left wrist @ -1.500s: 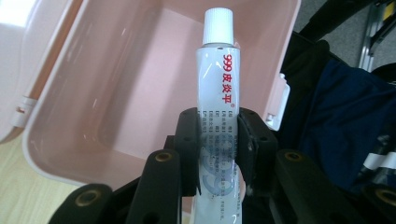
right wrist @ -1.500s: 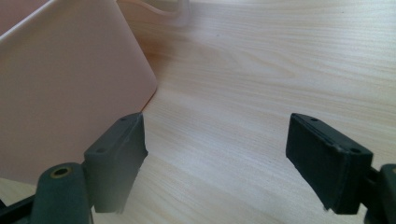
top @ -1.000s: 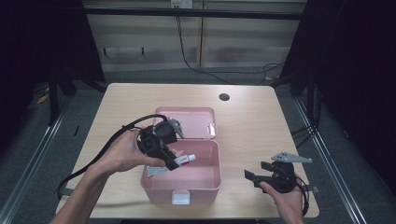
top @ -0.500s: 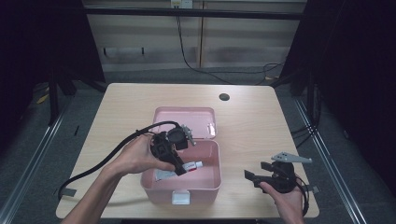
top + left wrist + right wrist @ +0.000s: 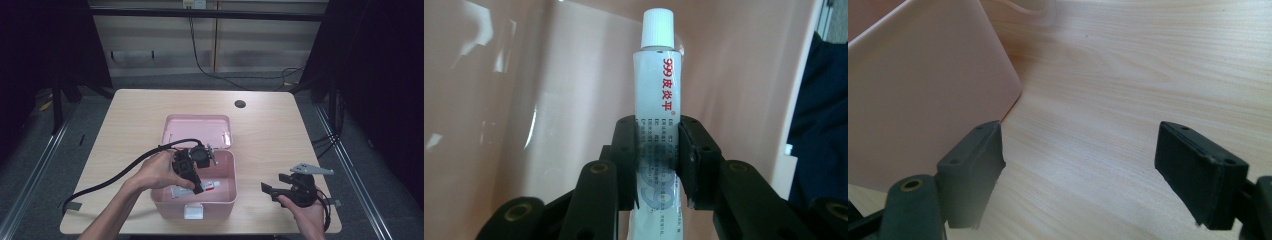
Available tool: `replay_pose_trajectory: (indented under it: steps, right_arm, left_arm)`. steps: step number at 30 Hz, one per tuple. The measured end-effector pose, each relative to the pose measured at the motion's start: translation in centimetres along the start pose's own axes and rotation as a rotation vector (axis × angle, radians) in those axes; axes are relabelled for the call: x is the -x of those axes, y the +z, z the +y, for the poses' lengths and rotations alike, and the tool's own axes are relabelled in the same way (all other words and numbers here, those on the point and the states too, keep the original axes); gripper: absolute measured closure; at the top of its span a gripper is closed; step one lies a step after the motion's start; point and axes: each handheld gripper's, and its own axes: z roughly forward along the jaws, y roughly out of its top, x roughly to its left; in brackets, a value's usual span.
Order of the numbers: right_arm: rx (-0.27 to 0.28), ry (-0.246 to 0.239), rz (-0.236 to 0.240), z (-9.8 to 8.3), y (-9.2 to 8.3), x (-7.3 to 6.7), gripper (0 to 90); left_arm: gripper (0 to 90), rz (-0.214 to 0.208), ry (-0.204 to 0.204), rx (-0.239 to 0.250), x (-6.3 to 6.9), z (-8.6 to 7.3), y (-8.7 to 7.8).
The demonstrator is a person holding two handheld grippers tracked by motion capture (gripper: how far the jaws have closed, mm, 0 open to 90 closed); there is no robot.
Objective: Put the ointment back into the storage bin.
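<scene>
Left gripper view – left gripper (image 5: 658,165) clamps ointment tube (image 5: 658,100) | right gripper (image 5: 1078,175) wide – empty

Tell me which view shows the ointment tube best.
The left gripper view: the tube stands close up, cap and red print clear, gripped by the left gripper. High view shows it small inside the pink box.

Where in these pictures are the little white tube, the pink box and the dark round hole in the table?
white tube (image 5: 658,100): left gripper view, on its printed body above the jaws.
pink box (image 5: 194,202): high view, on its front wall.
round hole (image 5: 240,104): high view, on its middle.
</scene>
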Motion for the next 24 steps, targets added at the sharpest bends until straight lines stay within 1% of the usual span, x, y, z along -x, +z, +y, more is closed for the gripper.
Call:
replay_pose_trajectory:
  steps: [1,2,3,6,10,11,12,15,16,21,22,24]
  right_arm:
    - [0.0,0.001,0.0,0.0,0.0,0.0,19.2]
    - [0.001,0.001,0.0,0.0,0.0,0.0,19.2]
    - [0.001,0.001,-0.001,0.0,0.0,0.0,19.2]
    - [0.0,0.001,0.001,0.0,0.0,0.0,19.2]
    - [-0.001,-0.002,0.003,0.0,0.0,0.0,19.2]
    - [-0.002,-0.002,0.002,0.0,0.0,0.0,19.2]
    - [-0.002,-0.002,0.002,0.0,0.0,0.0,19.2]
    - [-0.001,-0.002,0.003,0.0,0.0,0.0,19.2]
    - [0.0,-0.005,0.009,0.0,0.0,0.0,18.8]
    - [-0.001,-0.018,0.014,0.0,0.1,-0.1,18.9]
    - [-0.002,-0.019,0.013,0.0,0.1,-0.1,18.9]
    - [-0.001,-0.018,0.013,0.0,0.1,-0.1,18.9]
  left_arm:
    - [71.3,-0.01,0.011,-0.01,0.0,0.1,0.2]
    - [71.3,-0.019,0.009,-0.009,0.1,0.1,0.5]
    - [71.3,-0.017,0.02,-0.017,0.1,0.2,0.8]
    - [71.4,-0.023,0.018,-0.011,0.0,0.2,1.1]
    - [71.4,-0.024,0.015,-0.015,-0.1,0.4,1.6]
    - [71.4,-0.021,0.02,-0.026,-0.2,0.5,1.9]
    - [71.4,-0.021,0.02,-0.026,-0.2,0.5,1.9]
    - [71.3,-0.045,0.041,-0.039,-0.3,0.5,2.4]
    - [71.3,-0.042,0.039,-0.036,-0.3,0.4,2.5]
    - [71.3,-0.056,0.037,-0.039,-0.6,0.5,2.8]
    - [71.2,-0.059,0.043,-0.044,-0.7,0.5,2.9]
    - [71.2,-0.073,0.042,-0.05,-0.7,0.4,3.1]
